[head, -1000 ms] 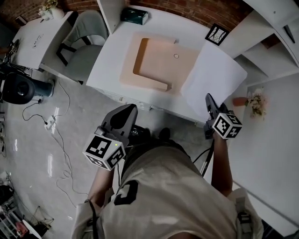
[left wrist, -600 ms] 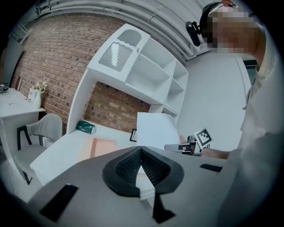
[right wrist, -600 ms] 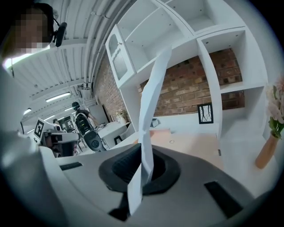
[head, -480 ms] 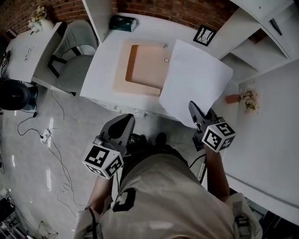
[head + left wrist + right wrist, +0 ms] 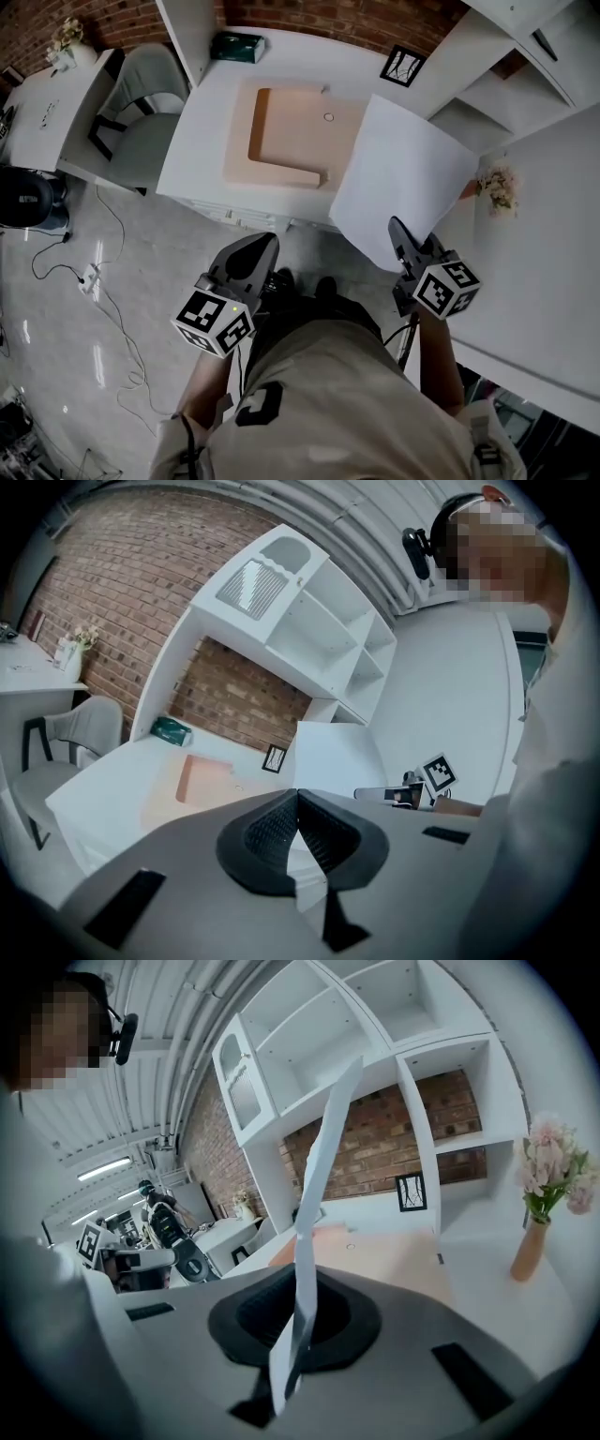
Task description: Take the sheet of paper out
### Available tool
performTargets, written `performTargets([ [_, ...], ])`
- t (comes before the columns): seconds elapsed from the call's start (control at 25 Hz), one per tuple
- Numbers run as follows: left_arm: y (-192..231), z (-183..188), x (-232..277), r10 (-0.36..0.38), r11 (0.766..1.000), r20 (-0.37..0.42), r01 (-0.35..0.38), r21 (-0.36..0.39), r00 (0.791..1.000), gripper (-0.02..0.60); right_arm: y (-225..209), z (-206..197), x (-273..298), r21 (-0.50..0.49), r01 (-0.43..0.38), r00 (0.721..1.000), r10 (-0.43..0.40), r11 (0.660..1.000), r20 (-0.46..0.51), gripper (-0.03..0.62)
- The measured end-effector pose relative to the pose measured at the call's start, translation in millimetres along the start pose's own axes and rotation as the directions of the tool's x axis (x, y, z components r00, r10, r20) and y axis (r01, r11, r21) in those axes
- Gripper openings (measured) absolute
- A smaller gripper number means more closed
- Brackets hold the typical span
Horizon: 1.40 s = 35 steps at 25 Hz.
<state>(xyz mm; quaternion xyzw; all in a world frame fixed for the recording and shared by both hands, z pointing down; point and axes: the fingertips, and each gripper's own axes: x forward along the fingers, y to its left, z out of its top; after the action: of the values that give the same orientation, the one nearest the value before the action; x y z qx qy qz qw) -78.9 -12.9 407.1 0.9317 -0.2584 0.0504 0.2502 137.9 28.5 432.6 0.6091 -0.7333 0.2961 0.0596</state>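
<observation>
A white sheet of paper hangs in the air over the desk's right end, clear of the tan folder that lies open on the white desk. My right gripper is shut on the sheet's near corner; in the right gripper view the paper rises edge-on from between the jaws of my right gripper. My left gripper hangs in front of the desk, below its edge, shut with nothing in it; the left gripper view shows the left gripper with its pads meeting.
A green box sits at the desk's back left and a small framed picture at the back. White shelves stand to the right, with a vase of flowers. A grey chair stands left of the desk; cables cross the floor.
My right gripper has lifted the sheet off the folder and drawn it right and toward me, so the folder's inside now shows bare. The left gripper has hardly moved.
</observation>
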Motion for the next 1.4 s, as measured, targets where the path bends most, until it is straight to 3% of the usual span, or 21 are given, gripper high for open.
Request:
performTargets([
  [0.28,-18.5,1.0,-5.1,0.026,0.999,0.026,-0.027,0.020,0.999,0.017,-2.0,-16.6,-8.4,0.014,-0.051,0.999,0.051,0.999,-0.015,0.028],
  [0.48,-58.0,-4.4,7.7,0.013,0.999,0.034,-0.015,0.040,0.999,0.017,-12.0,-11.5,-32.9,-0.011,-0.102,0.995,0.102,0.995,0.017,0.028],
  [0.92,-127.8,-18.3,21.0,0.020,0.994,0.030,-0.023,0.104,0.999,0.017,-49.5,-24.7,-89.2,0.057,-0.157,0.987,0.155,0.986,0.041,0.028],
  [1.4,-131.0,-28.0,12.2,0.074,0.986,0.031,-0.078,0.146,0.997,0.017,-37.2,-25.1,-84.6,0.058,-0.250,0.968,0.249,0.967,0.021,0.028],
])
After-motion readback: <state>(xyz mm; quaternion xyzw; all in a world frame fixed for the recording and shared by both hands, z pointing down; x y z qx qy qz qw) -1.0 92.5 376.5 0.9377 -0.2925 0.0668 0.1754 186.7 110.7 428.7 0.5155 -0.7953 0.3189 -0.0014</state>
